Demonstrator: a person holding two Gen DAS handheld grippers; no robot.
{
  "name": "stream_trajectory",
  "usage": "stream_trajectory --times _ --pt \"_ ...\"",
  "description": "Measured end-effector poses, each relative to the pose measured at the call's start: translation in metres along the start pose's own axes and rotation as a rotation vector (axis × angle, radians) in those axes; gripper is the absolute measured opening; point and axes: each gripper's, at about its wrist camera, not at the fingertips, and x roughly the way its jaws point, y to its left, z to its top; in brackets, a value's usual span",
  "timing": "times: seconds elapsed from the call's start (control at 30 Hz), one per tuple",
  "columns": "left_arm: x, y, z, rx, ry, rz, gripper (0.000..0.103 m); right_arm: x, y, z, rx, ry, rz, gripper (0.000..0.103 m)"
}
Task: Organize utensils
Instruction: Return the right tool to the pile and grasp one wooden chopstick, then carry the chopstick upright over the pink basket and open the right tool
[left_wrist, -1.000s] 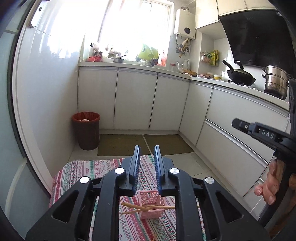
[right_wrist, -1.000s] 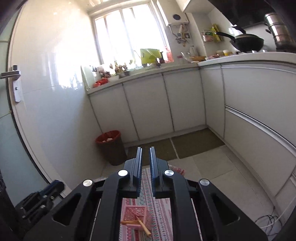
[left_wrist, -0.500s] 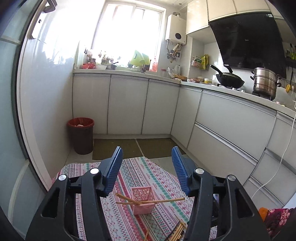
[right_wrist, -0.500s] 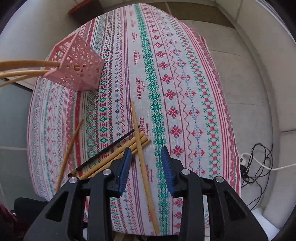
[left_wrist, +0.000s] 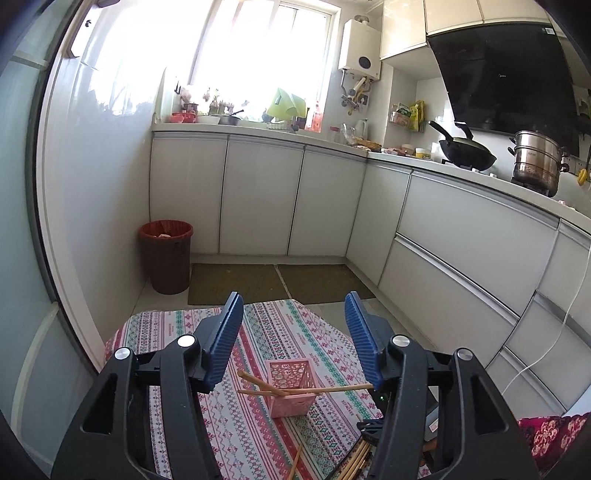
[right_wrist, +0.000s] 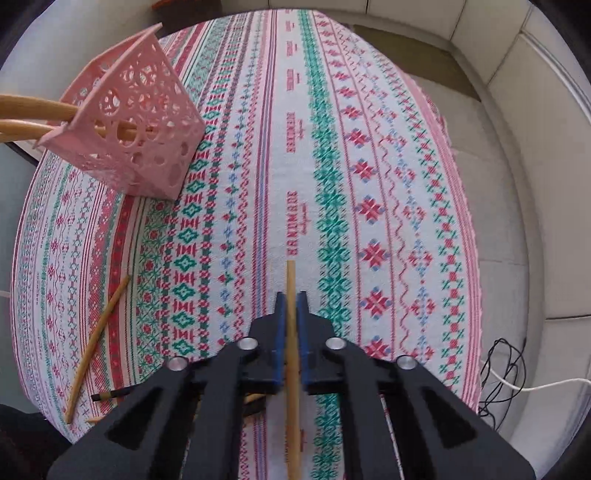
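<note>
A pink perforated holder (left_wrist: 291, 387) stands on the patterned tablecloth (left_wrist: 236, 417) with wooden chopsticks (left_wrist: 258, 386) leaning out of it; it also shows in the right wrist view (right_wrist: 129, 133) at the upper left. My left gripper (left_wrist: 293, 334) is open and empty, high above the holder. My right gripper (right_wrist: 291, 314) is shut on a wooden chopstick (right_wrist: 291, 284) lying on the tablecloth (right_wrist: 369, 177), its tip poking out past the fingertips. Loose chopsticks (right_wrist: 98, 328) lie at the left, others are hidden under the gripper.
A red bin (left_wrist: 166, 258) stands on the floor by the white cabinets (left_wrist: 258, 199). A wok (left_wrist: 465, 155) and a steel pot (left_wrist: 535, 166) are on the counter. Cables (right_wrist: 502, 373) lie on the floor to the right of the table.
My left gripper opened wide and stayed high. My right gripper swung down to the table, then closed its jaws on one chopstick from the loose group.
</note>
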Motion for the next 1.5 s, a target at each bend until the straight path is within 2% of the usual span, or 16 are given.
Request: stream_trajectory --times 0.13,0.37,0.53,0.73,0.83,0.97,1.13,1.23,1.5 --pt "-0.003 0.0 0.001 0.002 -0.004 -0.001 0.055 -0.035 -0.007 -0.009 0.006 -0.095 0.021 0.005" --pt "-0.017 0.002 0.003 -0.005 -0.025 -0.011 0.055 -0.12 -0.023 -0.049 0.08 -0.231 0.032 0.005" --pt "-0.026 0.002 0.0 -0.011 -0.034 -0.015 0.055 -0.183 -0.029 -0.088 0.131 -0.35 -0.005 0.005" --pt "-0.025 0.01 -0.006 -0.037 -0.011 -0.012 0.055 -0.254 -0.032 -0.099 0.173 -0.483 -0.054 0.005" --pt "-0.024 0.014 -0.006 -0.052 -0.002 -0.007 0.055 -0.295 -0.036 -0.085 0.197 -0.575 -0.078 0.005" --pt "-0.023 0.016 -0.005 -0.059 0.0 -0.002 0.055 -0.342 -0.035 -0.046 0.21 -0.696 -0.103 0.005" --pt "-0.027 0.013 -0.001 -0.056 -0.019 0.003 0.055 -0.374 -0.021 0.0 0.21 -0.798 -0.052 0.005" --pt "-0.028 0.015 0.0 -0.06 -0.025 0.015 0.055 -0.374 0.0 0.022 0.193 -0.845 -0.034 0.005" --pt "-0.024 0.03 -0.003 -0.094 -0.011 0.054 0.055 -0.324 0.055 0.055 0.125 -0.848 0.01 0.005"
